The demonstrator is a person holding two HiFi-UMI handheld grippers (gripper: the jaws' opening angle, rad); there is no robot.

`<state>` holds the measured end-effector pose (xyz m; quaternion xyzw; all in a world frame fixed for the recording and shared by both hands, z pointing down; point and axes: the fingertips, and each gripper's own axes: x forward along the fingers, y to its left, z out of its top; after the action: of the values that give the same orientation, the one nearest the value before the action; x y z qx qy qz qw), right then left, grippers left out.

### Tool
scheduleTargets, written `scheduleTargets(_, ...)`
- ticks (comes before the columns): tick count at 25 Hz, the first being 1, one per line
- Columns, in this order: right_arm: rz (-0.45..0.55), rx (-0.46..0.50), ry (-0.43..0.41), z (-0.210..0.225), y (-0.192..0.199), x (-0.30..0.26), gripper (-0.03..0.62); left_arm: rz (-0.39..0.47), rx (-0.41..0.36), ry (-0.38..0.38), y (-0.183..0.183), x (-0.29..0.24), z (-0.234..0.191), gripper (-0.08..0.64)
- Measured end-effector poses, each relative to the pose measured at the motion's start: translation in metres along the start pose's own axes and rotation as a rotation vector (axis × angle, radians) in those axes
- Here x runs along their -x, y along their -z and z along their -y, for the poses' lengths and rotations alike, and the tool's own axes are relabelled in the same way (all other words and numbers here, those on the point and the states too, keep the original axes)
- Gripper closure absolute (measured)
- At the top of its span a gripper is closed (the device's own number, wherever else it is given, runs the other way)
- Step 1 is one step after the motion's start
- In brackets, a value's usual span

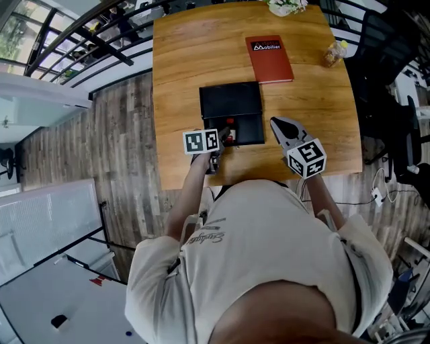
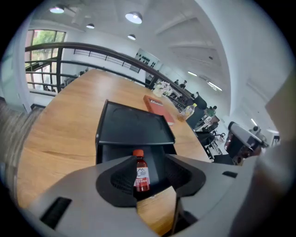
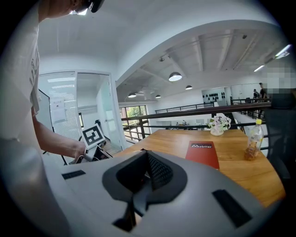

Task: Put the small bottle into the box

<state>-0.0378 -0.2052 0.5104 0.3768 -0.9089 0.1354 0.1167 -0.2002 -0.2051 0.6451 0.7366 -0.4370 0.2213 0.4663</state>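
Observation:
The small bottle [image 2: 141, 173], brown with a red cap and a white label, stands upright between the jaws of my left gripper [image 2: 149, 163]. The jaws are open, with a gap showing on the bottle's right side. It seems to stand in the front part of the black box [image 2: 132, 134], whose lid is tilted back. In the head view the left gripper [image 1: 225, 136] reaches over the box [image 1: 232, 111] from its near left side, and the red cap [image 1: 230, 139] shows there. My right gripper [image 1: 282, 127] hovers to the right of the box, shut and empty. In its own view the right gripper [image 3: 148, 169] points across the table.
A red book [image 1: 269, 59] lies behind the box. A drink bottle [image 1: 334, 52] stands at the far right edge of the wooden table [image 1: 181, 67], and a flower vase [image 1: 287, 7] stands at the far edge. A railing runs beyond the table.

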Motion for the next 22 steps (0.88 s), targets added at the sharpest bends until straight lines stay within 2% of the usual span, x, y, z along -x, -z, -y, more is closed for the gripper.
scheduleTargets(4,0.006,0.01,0.01,0.002,-0.006,0.005,0.597,0.111,-0.113,0.023,-0.022,0.025,0.024,0.419)
scheduleTargets(10,0.023,0.039,0.006,0.003,-0.018,0.005,0.598,0.205,-0.327,0.037,-0.046,0.061,0.065,0.426)
scheduleTargets(12,0.036,0.047,0.003,0.001,-0.025,0.004,0.597,0.245,-0.375,0.031,-0.055,0.072,0.075,0.446)
scheduleTargets(16,0.075,0.065,-0.018,-0.009,-0.046,0.006,0.597,0.331,-0.384,0.049,-0.071,0.096,0.092,0.508)
scheduleTargets(20,0.106,0.114,-0.032,-0.02,-0.065,0.011,0.597,0.389,-0.392,0.072,-0.082,0.117,0.106,0.517)
scheduleTargets(22,0.124,0.118,-0.033,-0.022,-0.074,0.014,0.597,0.394,-0.356,0.117,-0.085,0.124,0.114,0.518)
